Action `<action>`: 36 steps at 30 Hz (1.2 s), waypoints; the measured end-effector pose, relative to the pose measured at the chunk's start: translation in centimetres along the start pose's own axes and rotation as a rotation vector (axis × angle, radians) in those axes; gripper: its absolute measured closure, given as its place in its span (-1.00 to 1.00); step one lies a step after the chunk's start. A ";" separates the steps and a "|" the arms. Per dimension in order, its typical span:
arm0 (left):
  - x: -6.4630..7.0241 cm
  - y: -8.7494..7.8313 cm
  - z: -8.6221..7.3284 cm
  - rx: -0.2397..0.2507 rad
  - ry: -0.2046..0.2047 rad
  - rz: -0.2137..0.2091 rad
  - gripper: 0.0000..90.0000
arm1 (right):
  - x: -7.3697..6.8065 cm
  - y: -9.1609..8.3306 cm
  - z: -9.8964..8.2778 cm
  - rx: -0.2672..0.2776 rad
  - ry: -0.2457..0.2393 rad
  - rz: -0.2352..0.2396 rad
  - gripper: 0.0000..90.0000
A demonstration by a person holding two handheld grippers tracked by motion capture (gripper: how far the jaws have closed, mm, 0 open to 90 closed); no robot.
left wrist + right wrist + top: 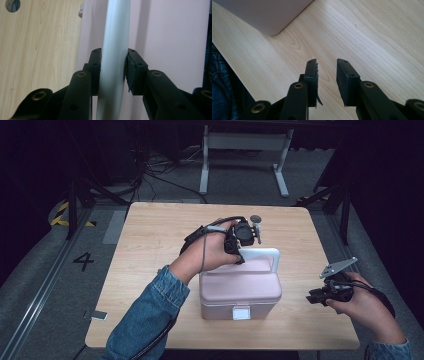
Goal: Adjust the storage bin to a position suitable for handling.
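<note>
A pink box (240, 287) with a white latch stands on the wooden table (150, 245), its pale handle (260, 252) raised upright. My left gripper (239, 254) reaches in from the left and is shut on that handle (113, 50), both pads pressing its bar over the pink lid (170, 37). My right gripper (314, 296) hovers right of the box, near the table's right edge. Its jaws (327, 65) stand open over bare wood with nothing between them, and a corner of the box (262, 12) lies ahead of them.
A round cable hole (256, 218) sits in the table behind the box. A small grey card (99, 315) lies at the front left corner. A white table frame (245, 150) and cables are on the floor beyond.
</note>
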State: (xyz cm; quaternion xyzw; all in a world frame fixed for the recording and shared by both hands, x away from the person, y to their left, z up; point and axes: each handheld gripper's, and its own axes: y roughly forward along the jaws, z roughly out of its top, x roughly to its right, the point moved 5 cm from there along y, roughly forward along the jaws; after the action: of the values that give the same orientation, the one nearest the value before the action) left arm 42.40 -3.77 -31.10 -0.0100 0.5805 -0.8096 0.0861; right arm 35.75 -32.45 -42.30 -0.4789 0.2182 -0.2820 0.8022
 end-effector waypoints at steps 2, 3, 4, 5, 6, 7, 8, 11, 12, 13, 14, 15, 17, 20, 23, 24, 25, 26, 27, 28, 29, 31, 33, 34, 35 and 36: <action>-0.1 -0.4 0.1 0.007 0.001 -0.002 0.56 | -0.1 -0.1 0.1 0.005 -0.003 0.001 0.59; -0.1 -0.4 0.1 0.007 0.001 -0.002 0.57 | -0.1 -0.1 0.1 0.005 -0.003 0.001 0.59; -0.1 -0.6 0.2 0.009 0.002 -0.004 0.57 | -0.2 -0.1 0.1 0.009 -0.002 0.006 0.59; -0.2 -0.9 0.2 0.010 0.003 -0.004 0.57 | -0.2 -0.1 0.1 0.012 -0.004 0.008 0.59; -0.4 -1.2 0.3 0.018 0.000 0.003 0.57 | -0.2 -0.2 0.2 0.014 -0.004 0.009 0.59; -0.5 -1.4 0.4 0.020 0.006 0.004 0.57 | -0.3 -0.2 0.2 0.016 -0.004 0.010 0.59; -0.6 -1.6 0.5 0.022 -0.002 0.006 0.57 | -0.3 -0.2 0.2 0.017 -0.005 0.009 0.59; -1.1 -2.3 0.7 0.020 -0.008 0.021 0.56 | -0.3 -0.2 0.2 0.018 -0.006 0.008 0.59; -1.3 -2.4 0.8 0.022 -0.008 0.026 0.56 | -0.3 -0.3 0.1 0.019 -0.006 0.008 0.59; -1.5 -2.6 0.9 0.020 -0.008 0.033 0.54 | -0.3 -0.3 0.1 0.020 -0.005 0.011 0.59; -1.6 -2.5 0.9 0.024 -0.010 0.035 0.53 | -0.3 -0.4 0.1 0.022 -0.005 0.011 0.59; -1.7 -2.6 1.0 0.016 -0.006 0.032 0.52 | -0.3 -0.4 0.1 0.023 -0.004 0.010 0.59; -1.8 -2.6 1.0 0.019 -0.015 0.029 0.52 | -0.3 -0.5 0.1 0.026 -0.006 0.007 0.60; -2.0 -2.6 1.0 0.021 -0.016 0.019 0.52 | -0.4 -0.7 0.2 0.039 -0.010 0.010 0.63; -2.1 -2.7 1.0 0.018 -0.015 0.021 0.52 | -0.8 -1.0 0.5 0.062 -0.018 0.024 0.64; -2.1 -2.7 1.0 0.021 -0.015 0.020 0.51 | -0.9 -1.1 0.6 0.066 -0.022 0.025 0.65; -2.1 -2.7 1.0 0.019 -0.016 0.021 0.51 | -0.9 -1.1 0.6 0.067 -0.027 0.022 0.65; -2.1 -2.7 1.0 0.020 -0.015 0.022 0.51 | -1.0 -1.1 0.7 0.069 -0.028 0.023 0.65; -2.1 -2.7 1.0 0.018 -0.014 0.021 0.51 | -1.1 -1.1 0.8 0.072 -0.035 0.024 0.65; -2.1 -2.7 1.0 0.018 -0.013 0.015 0.51 | -1.1 -1.1 0.9 0.073 -0.035 0.026 0.66; -2.1 -2.7 1.0 0.020 -0.015 0.014 0.51 | -1.1 -1.1 1.0 0.081 -0.039 0.029 0.67; -2.1 -2.7 1.0 0.021 -0.015 0.011 0.51 | -1.2 -1.1 1.1 0.082 -0.041 0.028 0.68; -2.1 -2.7 1.0 0.026 -0.017 0.014 0.51 | -1.4 -1.2 1.4 0.095 -0.053 0.026 0.69; -2.1 -2.7 1.0 0.023 -0.011 0.015 0.51 | -1.6 -1.3 1.5 0.099 -0.052 0.027 0.69; -2.1 -2.7 1.1 0.017 -0.010 0.018 0.51 | -1.8 -1.4 1.6 0.109 -0.060 0.032 0.70; -2.2 -2.7 1.1 0.017 -0.010 0.018 0.51 | -2.0 -1.6 1.8 0.120 -0.065 0.033 0.71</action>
State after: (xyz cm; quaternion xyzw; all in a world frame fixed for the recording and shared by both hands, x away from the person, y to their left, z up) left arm 44.32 -3.63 -28.04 -0.0080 0.5733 -0.8137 0.0961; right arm 34.98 -30.60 -39.90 -0.4350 0.1826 -0.2656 0.8408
